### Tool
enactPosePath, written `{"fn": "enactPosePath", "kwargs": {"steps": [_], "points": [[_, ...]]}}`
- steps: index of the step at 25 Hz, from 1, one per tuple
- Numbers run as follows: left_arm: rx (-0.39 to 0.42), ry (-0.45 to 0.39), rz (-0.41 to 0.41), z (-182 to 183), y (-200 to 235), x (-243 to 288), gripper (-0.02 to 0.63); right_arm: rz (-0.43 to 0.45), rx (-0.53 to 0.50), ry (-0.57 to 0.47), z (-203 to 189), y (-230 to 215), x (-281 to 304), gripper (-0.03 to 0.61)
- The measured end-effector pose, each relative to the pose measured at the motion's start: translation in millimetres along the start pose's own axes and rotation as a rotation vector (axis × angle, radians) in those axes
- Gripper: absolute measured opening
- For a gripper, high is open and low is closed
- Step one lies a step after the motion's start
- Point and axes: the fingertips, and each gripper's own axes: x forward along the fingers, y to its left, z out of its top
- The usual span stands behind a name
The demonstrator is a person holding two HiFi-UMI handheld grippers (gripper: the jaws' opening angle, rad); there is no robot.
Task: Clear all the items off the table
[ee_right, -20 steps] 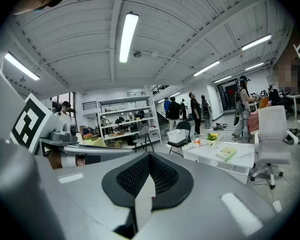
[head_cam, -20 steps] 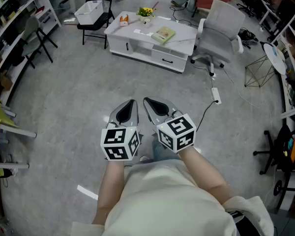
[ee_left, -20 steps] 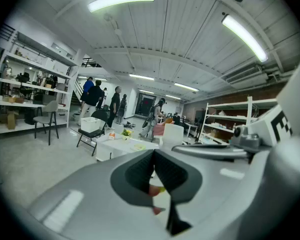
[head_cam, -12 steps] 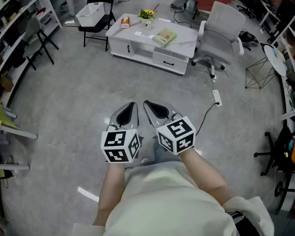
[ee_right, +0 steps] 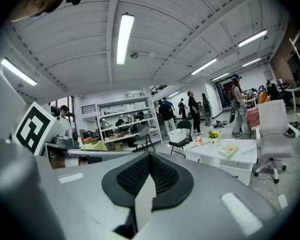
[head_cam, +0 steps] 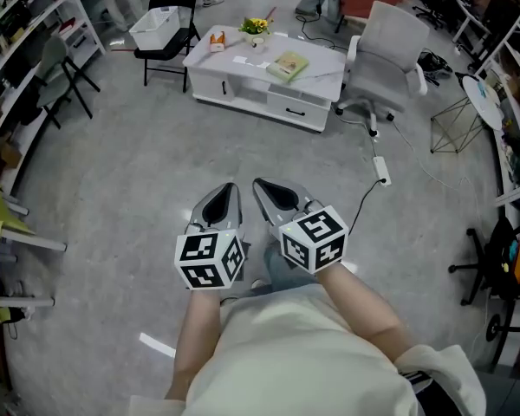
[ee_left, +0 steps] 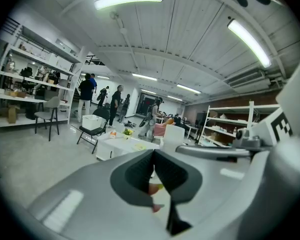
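A low white table (head_cam: 243, 81) stands across the concrete floor, well ahead of me. On it lie a green-yellow book (head_cam: 288, 64), a pot of yellow flowers (head_cam: 256, 26), an orange and white carton (head_cam: 217, 37) and a white slip (head_cam: 243, 58). Both grippers hang side by side in front of my body, far short of the table. My left gripper (head_cam: 232, 187) is shut with nothing in it. My right gripper (head_cam: 258, 183) is also shut and empty. In the right gripper view the table (ee_right: 216, 157) and book (ee_right: 229, 150) show beyond the closed right gripper (ee_right: 149, 155). The left gripper (ee_left: 153, 152) points at the table (ee_left: 115, 147).
A white office chair (head_cam: 390, 46) stands at the table's right end. A black folding chair holding a white bin (head_cam: 159, 22) stands at its left. A power strip (head_cam: 381, 170) with cable lies on the floor ahead right. Shelves (head_cam: 22, 33) line the left wall; people stand far back.
Both grippers stay shut and side by side. The left one has drifted slightly toward me; the table and its items have not moved.
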Motion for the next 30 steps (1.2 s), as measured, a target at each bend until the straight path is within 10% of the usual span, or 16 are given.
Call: {"fn": "enactPosePath", "kwargs": {"steps": [30], "points": [[0.052, 0.041, 0.022, 65, 47, 184, 0.009, -0.01, -0.024, 0.003, 69, -141, 134, -0.003]]}}
